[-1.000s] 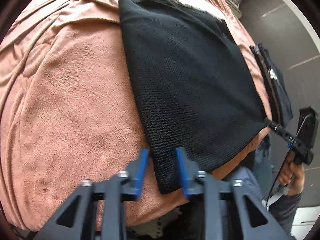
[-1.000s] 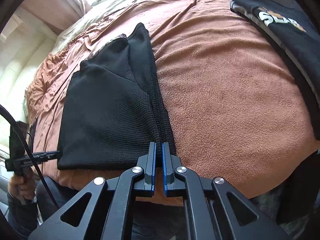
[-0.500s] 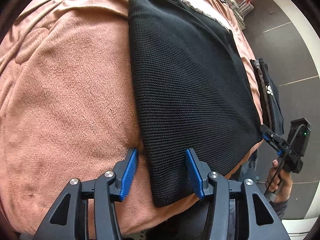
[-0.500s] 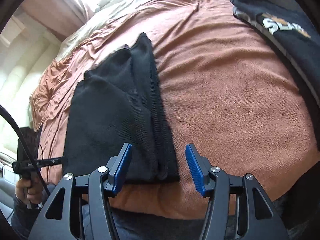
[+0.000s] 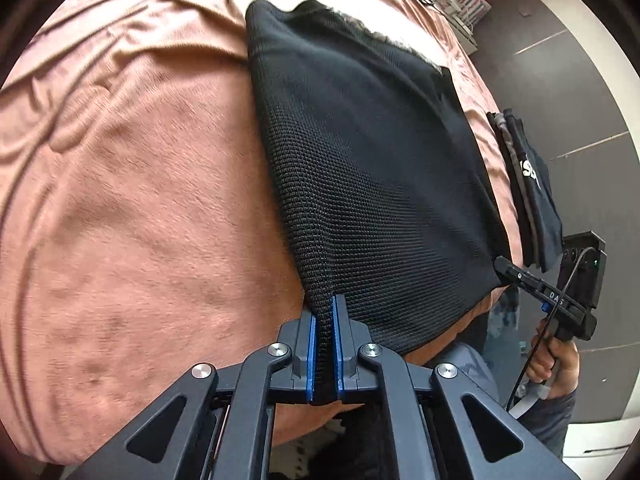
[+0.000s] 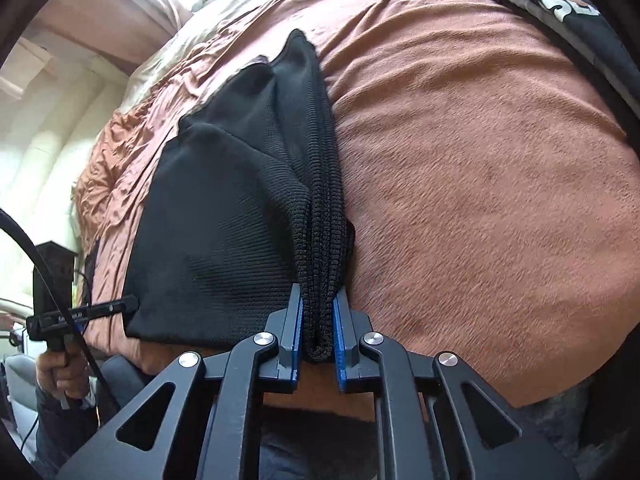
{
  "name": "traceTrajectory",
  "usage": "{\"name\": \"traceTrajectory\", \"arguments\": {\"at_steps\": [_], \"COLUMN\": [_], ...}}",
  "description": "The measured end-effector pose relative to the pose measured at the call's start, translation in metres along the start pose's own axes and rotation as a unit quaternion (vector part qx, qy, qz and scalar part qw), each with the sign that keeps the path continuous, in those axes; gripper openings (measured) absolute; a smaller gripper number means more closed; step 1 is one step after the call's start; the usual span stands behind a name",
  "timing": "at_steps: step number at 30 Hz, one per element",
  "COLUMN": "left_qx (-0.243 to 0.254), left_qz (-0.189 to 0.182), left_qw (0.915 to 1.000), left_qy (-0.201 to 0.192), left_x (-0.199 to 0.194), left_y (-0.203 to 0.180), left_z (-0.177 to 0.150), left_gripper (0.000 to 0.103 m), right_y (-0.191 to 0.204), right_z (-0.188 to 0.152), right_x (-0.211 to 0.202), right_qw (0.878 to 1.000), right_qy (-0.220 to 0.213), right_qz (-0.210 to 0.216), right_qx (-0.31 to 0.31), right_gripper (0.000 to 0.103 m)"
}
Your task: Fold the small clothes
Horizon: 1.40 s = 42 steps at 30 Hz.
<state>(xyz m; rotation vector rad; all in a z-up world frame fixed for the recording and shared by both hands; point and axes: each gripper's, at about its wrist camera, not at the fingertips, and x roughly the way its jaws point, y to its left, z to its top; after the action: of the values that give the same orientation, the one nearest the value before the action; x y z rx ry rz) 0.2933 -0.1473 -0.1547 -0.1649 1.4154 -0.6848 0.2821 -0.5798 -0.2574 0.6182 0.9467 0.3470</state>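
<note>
One black knit garment (image 5: 372, 168) lies flat on the pink bed cover (image 5: 140, 200). My left hand-held gripper (image 5: 325, 312) is clenched on its near corner at six o'clock; my right hand-held gripper (image 6: 317, 312) is closing on the bunched opposite corner.

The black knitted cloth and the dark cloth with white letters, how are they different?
The black knitted cloth lies in the middle of the bed, its near edge pinched by both grippers; the dark cloth with white letters sits at the bed's far side, untouched. The knitted one is plain and ribbed; the other carries a printed logo. Both are dark and rest on the pink blanket.
</note>
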Motion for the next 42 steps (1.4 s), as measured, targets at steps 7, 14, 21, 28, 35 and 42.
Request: {"name": "traceTrajectory", "arguments": {"at_steps": [7,14,21,28,35,42], "left_qx": [0.023,0.021,-0.009,-0.034,-0.049,-0.068], "left_qz": [0.029,0.029,0.020,0.013,-0.004,-0.024], "left_qw": [0.9991,0.9992,0.9996,0.9991,0.9984,0.9967], "left_qy": [0.019,0.019,-0.018,-0.020,-0.029,-0.037], "left_x": [-0.011,-0.008,-0.010,0.004,0.011,0.016], "left_y": [0.010,0.016,0.031,0.045,0.056,0.066], "left_z": [-0.006,0.002,0.027,0.052,0.079,0.113], "left_gripper": [0.007,0.046,0.056,0.056,0.055,0.054], "right_y": [0.002,0.001,-0.016,-0.042,-0.057,-0.067], "right_z": [-0.012,0.017,0.066,0.097,0.125,0.146], "right_x": [0.007,0.003,0.012,0.051,0.077,0.101], "right_qw": [0.999,0.998,0.998,0.996,0.991,0.986], "right_qy": [0.030,0.025,0.002,0.024,0.026,0.025], "right_qz": [0.036,0.021,0.052,0.088,0.126,0.161], "right_qx": [-0.019,-0.045,-0.025,0.013,0.031,0.041], "right_gripper": [0.009,0.023,0.053,0.053,0.053,0.052]}}
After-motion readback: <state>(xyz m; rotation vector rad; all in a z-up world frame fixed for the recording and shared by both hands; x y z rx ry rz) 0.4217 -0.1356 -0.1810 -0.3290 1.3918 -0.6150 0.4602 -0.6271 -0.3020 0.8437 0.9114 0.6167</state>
